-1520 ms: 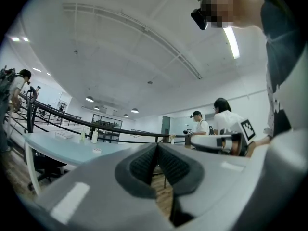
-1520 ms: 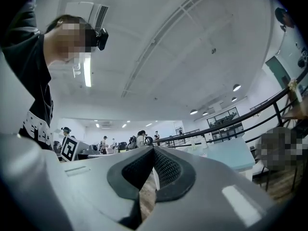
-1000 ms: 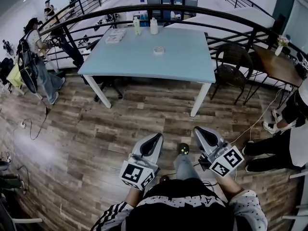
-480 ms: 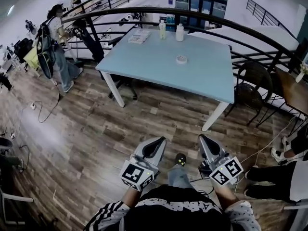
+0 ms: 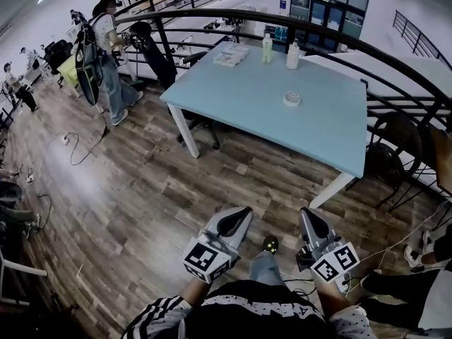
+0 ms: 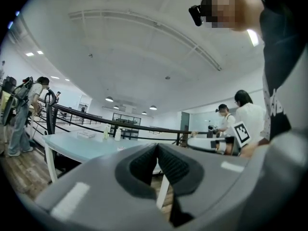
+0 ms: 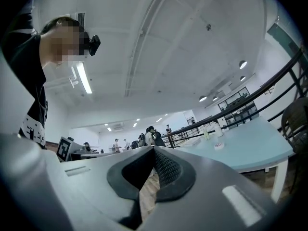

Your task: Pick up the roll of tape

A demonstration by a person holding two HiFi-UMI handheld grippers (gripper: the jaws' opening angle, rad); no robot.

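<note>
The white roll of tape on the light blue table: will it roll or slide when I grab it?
The small white roll of tape appears to lie flat on the light blue table, so it probably won't roll. On that smooth top it may slide if nudged. It looks small, so likely light.

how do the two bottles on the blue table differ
The green bottle is tinted yellow-green; the white bottle is plain white. The green bottle looks slimmer, the white bottle stouter. The green bottle stands nearer the papers, the white bottle nearer the roll of tape. Both stand upright at the far edge of the table.
</note>
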